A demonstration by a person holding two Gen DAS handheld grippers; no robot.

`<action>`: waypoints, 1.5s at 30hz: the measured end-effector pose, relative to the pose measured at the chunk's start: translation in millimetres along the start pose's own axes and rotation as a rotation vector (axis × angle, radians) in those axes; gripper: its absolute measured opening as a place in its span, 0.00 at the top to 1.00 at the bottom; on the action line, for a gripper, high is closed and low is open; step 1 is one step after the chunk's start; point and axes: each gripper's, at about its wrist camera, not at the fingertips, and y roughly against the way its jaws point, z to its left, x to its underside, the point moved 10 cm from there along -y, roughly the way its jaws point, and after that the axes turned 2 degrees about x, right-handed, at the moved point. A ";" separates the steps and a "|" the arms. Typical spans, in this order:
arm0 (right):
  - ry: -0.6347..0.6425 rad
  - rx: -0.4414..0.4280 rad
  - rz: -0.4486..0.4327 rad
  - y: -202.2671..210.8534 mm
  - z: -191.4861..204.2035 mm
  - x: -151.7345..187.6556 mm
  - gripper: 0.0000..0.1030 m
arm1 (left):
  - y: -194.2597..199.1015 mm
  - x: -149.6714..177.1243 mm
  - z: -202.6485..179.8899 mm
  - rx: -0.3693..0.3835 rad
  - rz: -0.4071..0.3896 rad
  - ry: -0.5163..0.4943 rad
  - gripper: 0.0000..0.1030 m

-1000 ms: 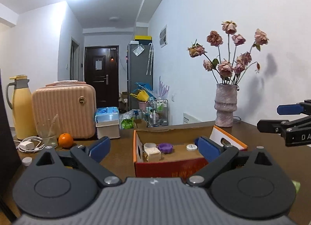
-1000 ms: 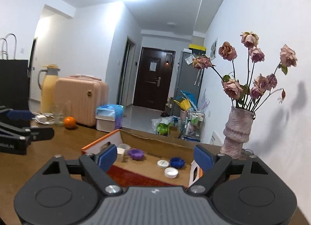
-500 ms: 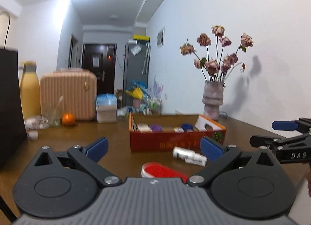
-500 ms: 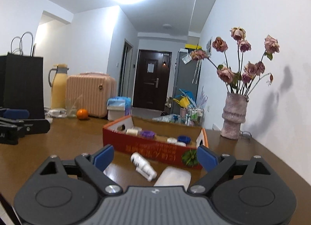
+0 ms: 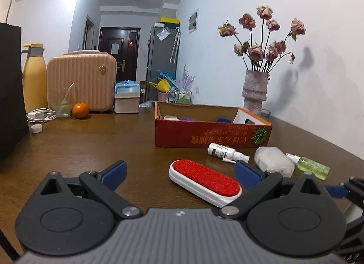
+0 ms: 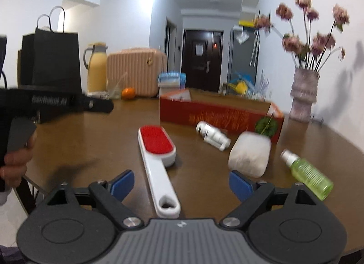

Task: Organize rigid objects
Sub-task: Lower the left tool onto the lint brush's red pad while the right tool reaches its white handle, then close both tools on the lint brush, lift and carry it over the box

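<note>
Item: lint brush [image 6: 159,150], white with a red pad, lying flat on the surface [image 6: 102,136] before the red box [image 6: 218,113]; its handle end points between the right gripper [image 6: 180,182] fingers, apart from both. Right gripper and left gripper [image 5: 179,173] both spread wide, holding nothing. Advised handling: lower squarely over the narrow handle, centre it, then close; spray bottles lie just beside.
</note>
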 end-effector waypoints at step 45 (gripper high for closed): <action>-0.393 0.061 0.157 -84.6 -96.8 0.8 0.77 | -83.6 31.9 16.8 -0.016 0.205 0.140 0.36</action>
